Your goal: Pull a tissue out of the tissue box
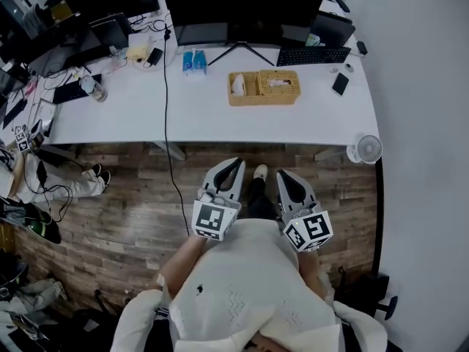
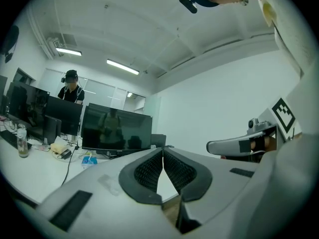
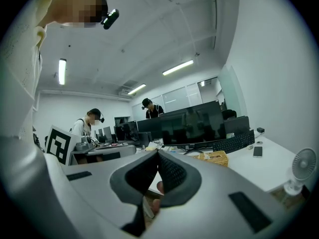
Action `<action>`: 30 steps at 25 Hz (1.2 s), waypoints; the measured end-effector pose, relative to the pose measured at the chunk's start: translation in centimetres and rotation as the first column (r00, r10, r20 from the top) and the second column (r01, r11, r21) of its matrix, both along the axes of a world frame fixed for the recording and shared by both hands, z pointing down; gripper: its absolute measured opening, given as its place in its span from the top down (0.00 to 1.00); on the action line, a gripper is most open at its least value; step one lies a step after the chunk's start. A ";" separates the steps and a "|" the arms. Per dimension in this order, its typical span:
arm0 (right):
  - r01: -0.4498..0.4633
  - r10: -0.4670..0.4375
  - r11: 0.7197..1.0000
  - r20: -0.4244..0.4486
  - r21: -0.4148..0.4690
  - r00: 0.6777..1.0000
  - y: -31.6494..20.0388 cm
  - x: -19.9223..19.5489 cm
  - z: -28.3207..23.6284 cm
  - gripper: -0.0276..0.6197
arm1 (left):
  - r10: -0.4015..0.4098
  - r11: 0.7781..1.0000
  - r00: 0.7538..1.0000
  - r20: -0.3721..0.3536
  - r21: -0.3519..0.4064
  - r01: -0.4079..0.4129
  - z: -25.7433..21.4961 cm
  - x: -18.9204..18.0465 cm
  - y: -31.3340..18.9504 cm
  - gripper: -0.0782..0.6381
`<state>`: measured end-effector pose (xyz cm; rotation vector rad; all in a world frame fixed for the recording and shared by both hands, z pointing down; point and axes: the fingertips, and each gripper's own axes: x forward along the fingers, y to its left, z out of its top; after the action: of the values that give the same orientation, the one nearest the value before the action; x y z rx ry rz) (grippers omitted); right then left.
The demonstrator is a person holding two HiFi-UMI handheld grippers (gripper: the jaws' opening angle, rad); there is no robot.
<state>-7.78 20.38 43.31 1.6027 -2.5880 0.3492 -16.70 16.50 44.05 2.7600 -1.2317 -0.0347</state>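
Observation:
A woven tissue box (image 1: 264,88) stands on the white desk (image 1: 205,112), in front of the monitor; white tissue shows in its top opening. It also appears small in the right gripper view as the tissue box (image 3: 215,158), far ahead of the jaws. Both grippers are held low against the person's chest, well short of the desk. My left gripper (image 1: 235,164) has its jaws closed tip to tip with nothing between them, and my left gripper (image 2: 162,151) shows the same up close. My right gripper (image 1: 283,175) is likewise shut and empty, as is my right gripper (image 3: 157,154) in its own view.
A monitor (image 1: 234,9), keyboard (image 1: 314,56), phone (image 1: 341,83) and blue packs (image 1: 194,61) share the desk. A small fan (image 1: 368,149) sits by the desk's right front corner. A black cable (image 1: 170,152) hangs to the wooden floor. Other people work at desks to the left.

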 end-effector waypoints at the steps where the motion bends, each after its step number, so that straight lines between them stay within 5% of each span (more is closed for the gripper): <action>1: -0.006 0.006 1.000 0.004 -0.004 1.000 -0.2 0.3 0.1 0.96 | 0.001 1.000 1.000 0.000 -0.002 -0.001 0.0 0.1 -0.2 0.87; 30: 0.030 -0.030 0.999 0.015 -0.017 0.999 -17.4 7.8 0.2 0.96 | -0.013 0.998 0.999 0.049 -0.056 0.015 1.5 8.1 -15.6 0.87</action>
<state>-0.02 2.97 43.49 1.5601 -2.6094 0.3808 -8.63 0.95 45.54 2.7198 -1.2439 0.0655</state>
